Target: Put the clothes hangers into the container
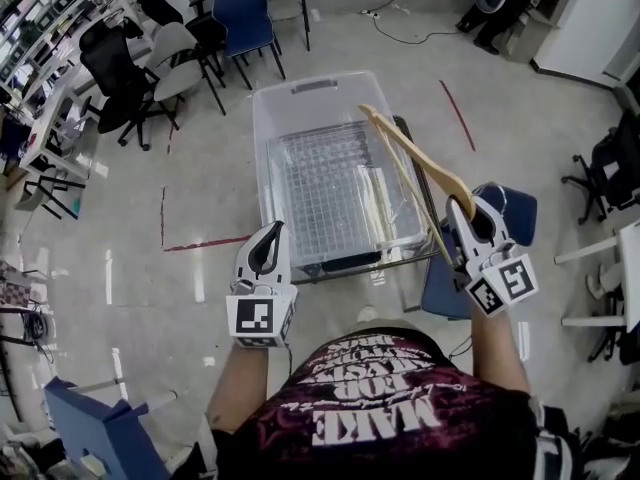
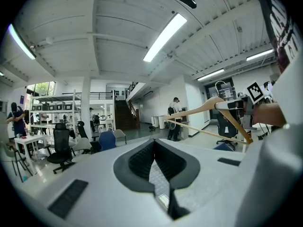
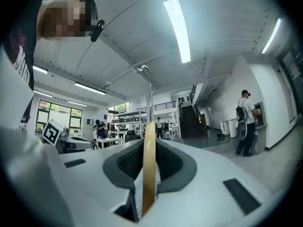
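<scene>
1. Head view first: the wooden hanger (image 1: 412, 149) is up in the air, not in the bin yet. It slants from the right gripper (image 1: 465, 218) out toward 11 o'clock, over the 3 o'clock edge of the clear container (image 1: 262, 158).
2. My guess on the pose: holding it by one end with the long side along the bin lets it go in lengthwise instead of catching on the rim.
3. Right gripper view shows the jaws nearly together and pinching the hanger's wood (image 3: 149, 164) edge-on. The metal hook (image 3: 150, 86) sticks up past them at 12 o'clock.
4. The container sits dead ahead at 12 o'clock from the person. Pale bars (image 1: 385, 203) lie inside along its 3 o'clock wall. They could be hangers already dropped in, can't swear to it.
5. The left gripper (image 1: 272, 236) is at the bin's 7 o'clock corner, just off the rim. In its own view the jaws (image 2: 154, 148) are closed with nothing in them, and the hanger (image 2: 194, 110) shows off at 2 o'clock.
6. Left looks like it's just standing by, since a one-handed drop should do it.
</scene>
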Motion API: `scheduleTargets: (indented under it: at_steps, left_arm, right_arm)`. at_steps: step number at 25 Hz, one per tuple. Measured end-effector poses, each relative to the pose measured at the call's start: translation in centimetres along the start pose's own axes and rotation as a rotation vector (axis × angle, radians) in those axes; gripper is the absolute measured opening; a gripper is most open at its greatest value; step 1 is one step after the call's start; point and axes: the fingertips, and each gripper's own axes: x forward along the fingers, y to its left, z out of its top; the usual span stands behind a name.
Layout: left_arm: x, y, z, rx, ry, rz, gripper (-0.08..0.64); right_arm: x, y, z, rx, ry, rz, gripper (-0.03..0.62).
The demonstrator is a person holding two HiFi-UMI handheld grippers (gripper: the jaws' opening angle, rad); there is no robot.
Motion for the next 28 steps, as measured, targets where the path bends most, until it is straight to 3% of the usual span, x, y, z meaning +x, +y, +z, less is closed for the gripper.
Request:
scheduleTargets:
  at_steps: [10, 17, 28]
  left_arm:
    - [2.5, -0.3, 1.1, -0.031, 0.003, 0.109, 0.006]
    - [0.6, 0.4, -0.2, -0.031, 0.034, 0.161, 0.006]
    - [1.0, 2.1, -0.1, 0.01, 0.051, 0.103, 0.006]
  right_arm:
    - [4.2, -4.5, 0.0, 0.015, -0.003, 0.085, 0.06]
    - [5.6, -2.9, -1.0, 0.065, -0.009, 0.147, 0.06]
    - [7.4, -1.1, -1.5, 0.099, -0.002, 0.134, 0.06]
